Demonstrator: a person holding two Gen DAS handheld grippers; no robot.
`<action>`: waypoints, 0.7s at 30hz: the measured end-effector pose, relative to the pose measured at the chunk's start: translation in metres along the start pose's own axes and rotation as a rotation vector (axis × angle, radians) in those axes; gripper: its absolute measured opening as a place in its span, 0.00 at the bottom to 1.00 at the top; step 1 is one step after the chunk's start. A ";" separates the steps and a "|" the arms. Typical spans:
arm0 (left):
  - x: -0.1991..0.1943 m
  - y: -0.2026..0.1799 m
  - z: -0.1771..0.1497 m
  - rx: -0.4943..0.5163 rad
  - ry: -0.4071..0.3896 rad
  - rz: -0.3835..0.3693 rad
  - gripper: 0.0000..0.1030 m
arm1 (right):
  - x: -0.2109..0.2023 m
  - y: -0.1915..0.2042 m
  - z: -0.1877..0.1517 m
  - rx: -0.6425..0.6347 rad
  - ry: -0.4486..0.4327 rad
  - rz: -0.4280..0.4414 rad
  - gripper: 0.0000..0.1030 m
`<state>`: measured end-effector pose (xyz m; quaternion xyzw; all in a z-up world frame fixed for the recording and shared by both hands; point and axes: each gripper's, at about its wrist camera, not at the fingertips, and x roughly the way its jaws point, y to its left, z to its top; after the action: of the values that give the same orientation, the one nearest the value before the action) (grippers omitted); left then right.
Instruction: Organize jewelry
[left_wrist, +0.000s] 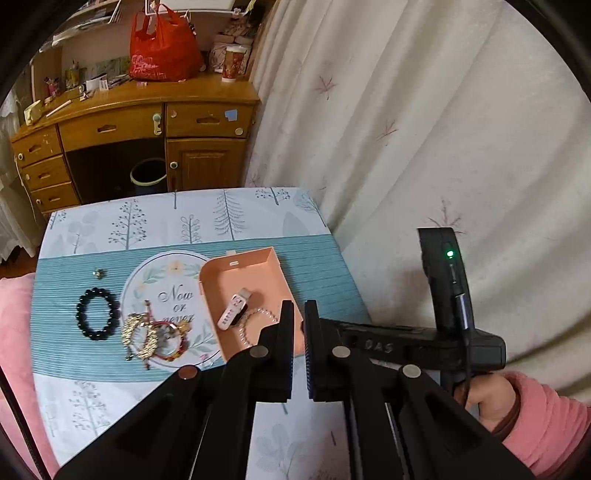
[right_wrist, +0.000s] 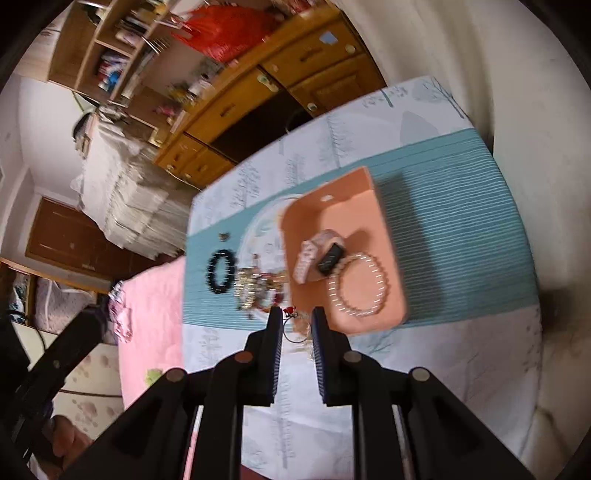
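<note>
Two pieces in peach tray (left_wrist: 242, 267)

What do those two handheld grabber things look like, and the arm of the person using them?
Both grippers, left and right, are matte black plastic with flat ribbed jaws and round silver and copper-coloured bolt heads. Seen from the left wrist, the right one's body carries a green light, a black cable and faint raised lettering. The hand wears a pink sleeve.
</note>
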<state>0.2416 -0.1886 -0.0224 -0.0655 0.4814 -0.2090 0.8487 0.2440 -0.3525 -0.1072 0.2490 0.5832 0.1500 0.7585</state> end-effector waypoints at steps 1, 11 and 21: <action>0.007 -0.003 0.002 -0.006 0.003 0.009 0.03 | 0.005 -0.003 0.003 -0.005 0.014 -0.003 0.15; 0.039 0.023 0.002 -0.159 0.059 0.163 0.50 | 0.021 -0.013 0.012 -0.101 0.070 -0.017 0.52; 0.019 0.088 -0.048 -0.297 0.054 0.360 0.83 | 0.023 -0.005 -0.028 -0.155 0.023 -0.088 0.75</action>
<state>0.2355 -0.1124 -0.0906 -0.0971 0.5331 0.0172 0.8403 0.2229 -0.3387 -0.1343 0.1617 0.5888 0.1640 0.7748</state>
